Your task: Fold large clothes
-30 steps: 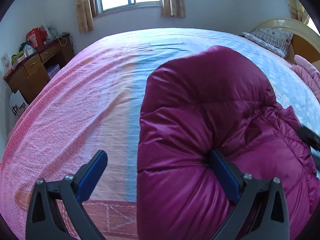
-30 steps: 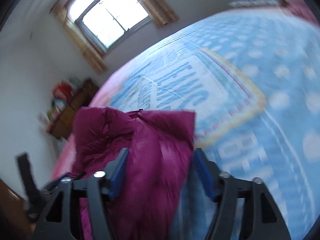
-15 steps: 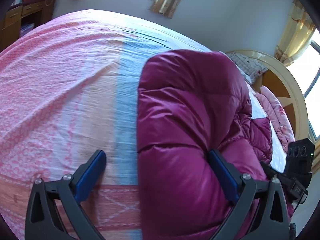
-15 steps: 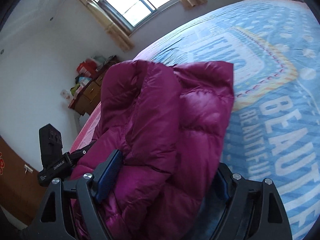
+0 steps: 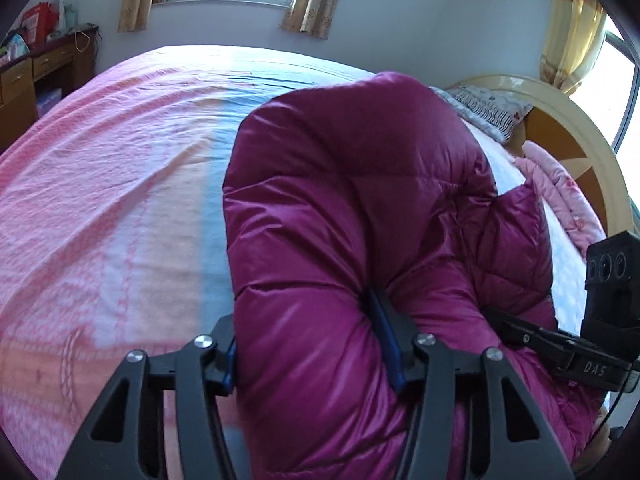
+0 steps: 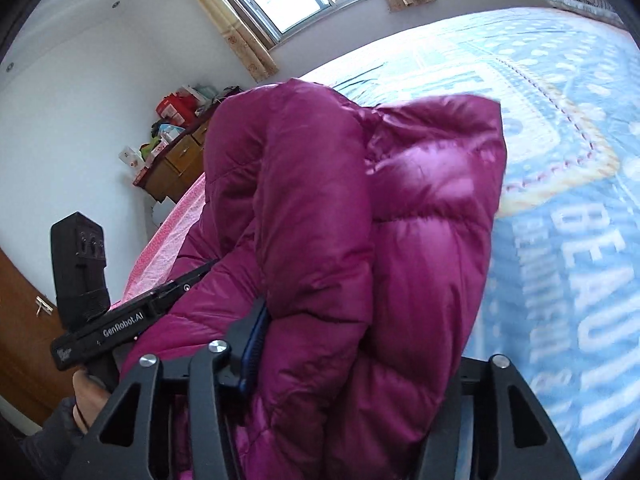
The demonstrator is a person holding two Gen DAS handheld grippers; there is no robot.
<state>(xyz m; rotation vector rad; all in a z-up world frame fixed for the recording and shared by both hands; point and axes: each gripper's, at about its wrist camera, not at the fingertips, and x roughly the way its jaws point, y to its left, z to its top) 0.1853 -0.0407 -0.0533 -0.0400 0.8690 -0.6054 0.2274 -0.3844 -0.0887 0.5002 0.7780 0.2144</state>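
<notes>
A puffy magenta down jacket (image 5: pixel 352 208) lies bunched on the bed, and both views look along it. My left gripper (image 5: pixel 310 350) is closing on a thick fold at the jacket's near edge. Its blue pads (image 5: pixel 390 344) dig into the padding on both sides. My right gripper (image 6: pixel 356 360) is closing too, on another thick fold of the jacket (image 6: pixel 328 208). Its left pad (image 6: pixel 252 348) presses into the fabric, while the bulging fold hides its right pad. The two grippers hold neighbouring parts of the same near edge.
The bed sheet (image 5: pixel 100 200) is pink on the left and blue with lettering (image 6: pixel 580 160) on the right. A wooden desk (image 6: pixel 176 160) with clutter stands by the wall. A pillow (image 5: pixel 492 108), a pink quilt (image 5: pixel 560 184) and a headboard (image 5: pixel 580 140) lie far right. A hand (image 6: pixel 88 396) holds the left tool.
Both pairs of jaws have drawn in from wide apart and now pinch the jacket's folds. The right view has moved closer to the jacket, and the left view has swung.
</notes>
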